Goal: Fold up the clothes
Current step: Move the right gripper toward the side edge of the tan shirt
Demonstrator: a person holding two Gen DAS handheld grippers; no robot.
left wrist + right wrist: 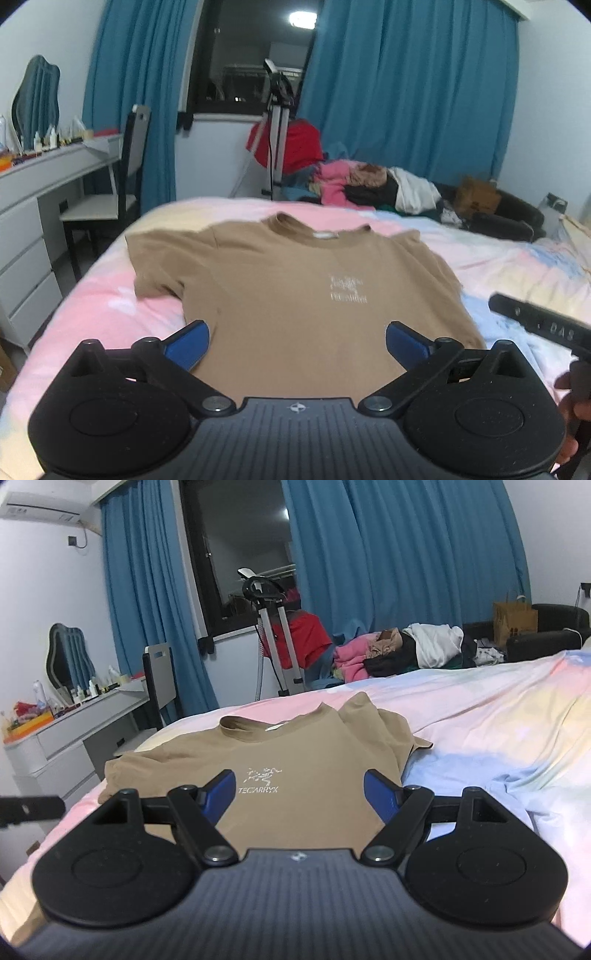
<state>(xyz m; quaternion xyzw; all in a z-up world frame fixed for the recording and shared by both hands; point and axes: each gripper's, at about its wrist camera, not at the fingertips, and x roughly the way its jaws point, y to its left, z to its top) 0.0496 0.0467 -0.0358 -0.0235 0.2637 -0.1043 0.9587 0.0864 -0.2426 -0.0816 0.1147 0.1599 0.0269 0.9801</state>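
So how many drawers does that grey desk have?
3 show on the grey desk: top drawer, middle drawer, bottom drawer, stacked left of the bed. More may be hidden.

We see a bed (110, 306) under a pastel pink, blue and yellow sheet. Beyond its far edge we make out blue curtains (406, 92) on either side of a dark window (243, 55), with a tripod stand (275, 147) just below it. At the left stand a grey dressing bench (85, 720) carrying small bottles, a mirror (68, 657) and a chair (160, 679). A heap of mixed garments (399, 650) lies beside a brown paper bag (515, 620).
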